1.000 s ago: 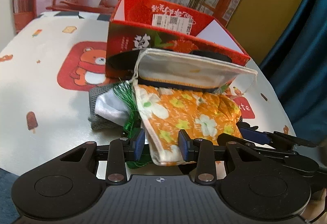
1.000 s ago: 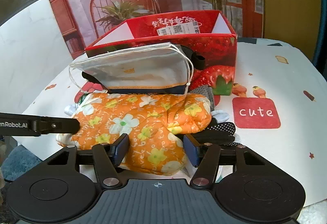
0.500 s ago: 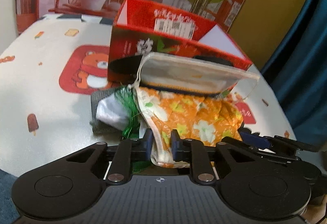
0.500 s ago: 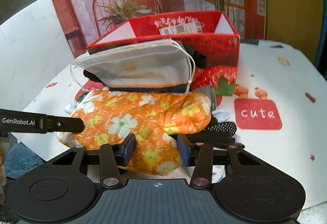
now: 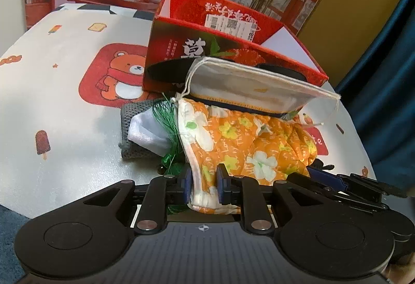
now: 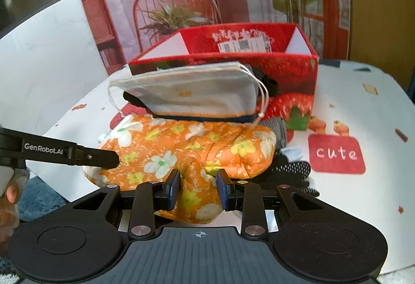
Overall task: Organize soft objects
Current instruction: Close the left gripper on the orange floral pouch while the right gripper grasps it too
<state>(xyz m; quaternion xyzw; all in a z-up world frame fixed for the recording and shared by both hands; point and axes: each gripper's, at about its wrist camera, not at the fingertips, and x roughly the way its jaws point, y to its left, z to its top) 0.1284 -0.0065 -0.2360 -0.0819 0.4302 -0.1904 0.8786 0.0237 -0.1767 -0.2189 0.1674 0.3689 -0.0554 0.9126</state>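
Note:
An orange floral padded cloth (image 5: 249, 144) lies in a pile of soft things on the table. My left gripper (image 5: 205, 185) is shut on its white-edged near end. My right gripper (image 6: 198, 188) is shut on the cloth's other end (image 6: 197, 193). A white drawstring pouch (image 5: 249, 87) rests on top of the cloth and also shows in the right wrist view (image 6: 192, 92). A grey knit piece (image 5: 129, 133), a white mesh cloth (image 5: 147, 131) and a green tassel (image 5: 168, 128) lie at the left of the pile. Black dotted gloves (image 6: 290, 170) lie at its right.
An open red strawberry box (image 5: 225, 55) stands behind the pile and also shows in the right wrist view (image 6: 285, 76). The table (image 5: 52, 92) carries a white printed cloth. A blue curtain (image 5: 389, 76) hangs at the right. The table's front edge is close under both grippers.
Both grippers closed on the orange cloth, the left first and the right after it. The cloth's near ends are now pinched and slightly raised.

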